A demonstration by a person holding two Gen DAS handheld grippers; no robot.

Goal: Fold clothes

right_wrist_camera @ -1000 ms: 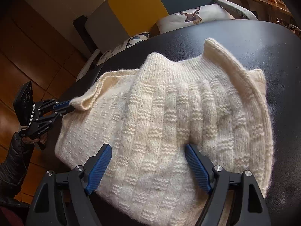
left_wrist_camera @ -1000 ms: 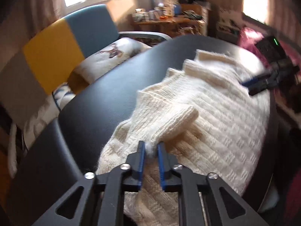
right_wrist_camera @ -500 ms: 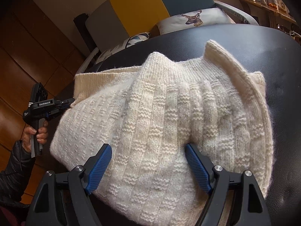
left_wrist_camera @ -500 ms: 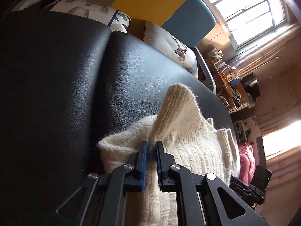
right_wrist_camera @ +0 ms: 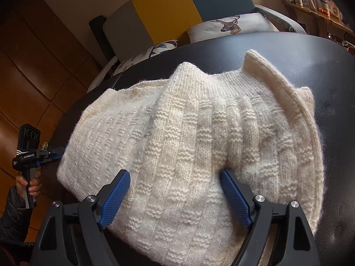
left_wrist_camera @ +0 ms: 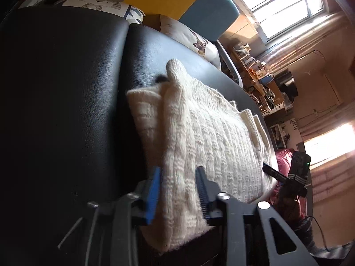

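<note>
The left claw [left_wrist_camera: 178, 190] stands open at the sweater's [left_wrist_camera: 199, 137] near edge, gripping nothing, knit lying between its fingers. The right claw [right_wrist_camera: 175, 197] is open wide too, resting on the opposite edge. The sweater lies bunched in loose folds on the black desk [left_wrist_camera: 66, 99], a cuff poking up at the far side, the bulk close to the desk's edge. With nothing pinned, the thick springy knit will likely relax and undo its fold; a drag from either claw could pull it over the edge, and ridged pads may snag loose yarn
</note>
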